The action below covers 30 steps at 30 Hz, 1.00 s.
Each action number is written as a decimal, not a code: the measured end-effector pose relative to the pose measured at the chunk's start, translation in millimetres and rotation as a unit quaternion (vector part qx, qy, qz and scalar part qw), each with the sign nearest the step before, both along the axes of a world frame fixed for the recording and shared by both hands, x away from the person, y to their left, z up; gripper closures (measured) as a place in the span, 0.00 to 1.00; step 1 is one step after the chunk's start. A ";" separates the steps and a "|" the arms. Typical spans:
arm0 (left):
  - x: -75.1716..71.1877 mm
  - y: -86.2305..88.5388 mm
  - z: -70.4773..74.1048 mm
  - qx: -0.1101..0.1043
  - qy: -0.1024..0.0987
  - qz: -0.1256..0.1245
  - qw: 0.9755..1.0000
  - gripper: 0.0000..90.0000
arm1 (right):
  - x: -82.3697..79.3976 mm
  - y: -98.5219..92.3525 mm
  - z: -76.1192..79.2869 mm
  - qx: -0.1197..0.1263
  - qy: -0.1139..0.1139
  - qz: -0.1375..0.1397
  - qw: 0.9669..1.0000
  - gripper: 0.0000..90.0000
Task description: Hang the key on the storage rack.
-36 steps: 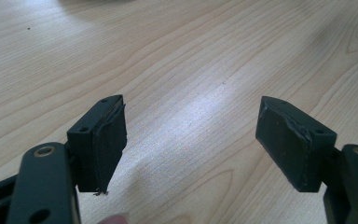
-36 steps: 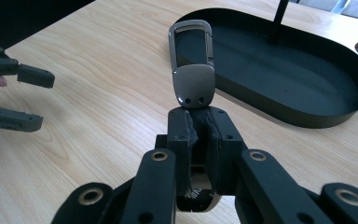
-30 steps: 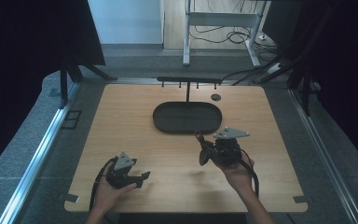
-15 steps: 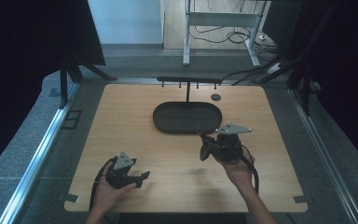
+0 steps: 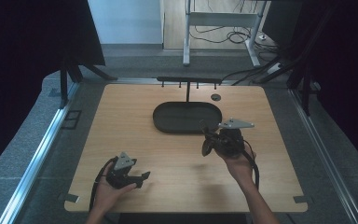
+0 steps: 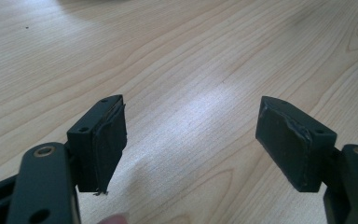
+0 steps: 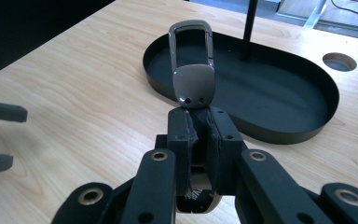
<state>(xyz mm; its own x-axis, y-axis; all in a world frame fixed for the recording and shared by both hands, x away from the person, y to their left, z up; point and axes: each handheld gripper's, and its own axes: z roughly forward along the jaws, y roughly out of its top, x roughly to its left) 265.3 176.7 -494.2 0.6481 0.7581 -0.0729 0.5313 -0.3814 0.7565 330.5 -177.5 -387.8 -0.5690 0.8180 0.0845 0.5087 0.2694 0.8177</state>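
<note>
The left gripper (image 5: pixel 142 176) rests low on the light wooden counter (image 5: pixel 121 121), jaws spread wide and empty. The right gripper (image 7: pixel 200 123), jaws clamped on a grey metal carabiner keyring (image 7: pixel 192 74), hovers beside the black oval metal tray (image 7: pixel 279 93).

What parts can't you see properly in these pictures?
- The lower part of the metal key clip in the right gripper view: it is hidden between the shut jaws of the right gripper.
- The same clip in the high view: too small and dark to make out against that gripper.
- The top of the thin black post standing in the black tray: cut off by the upper edge of the right gripper view.
</note>
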 end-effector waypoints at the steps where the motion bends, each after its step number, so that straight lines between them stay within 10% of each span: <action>1: 0.1 0.0 -0.1 0.000 0.000 0.000 1.000 0.28 | 1.7 -0.6 0.4 -0.001 0.001 -0.001 1.000 0.90; 30: 0.2 3.7 1.2 -0.005 0.000 0.004 1.000 0.28 | 47.7 -11.0 10.9 0.003 -0.023 -0.050 0.998 0.90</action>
<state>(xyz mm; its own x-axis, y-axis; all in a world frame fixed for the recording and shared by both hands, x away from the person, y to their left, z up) 265.5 180.4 -493.0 0.6423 0.7622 -0.0808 0.5345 -0.3698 0.7600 378.1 -188.6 -376.9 -0.4873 0.8708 0.0651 0.4952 0.2141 0.8420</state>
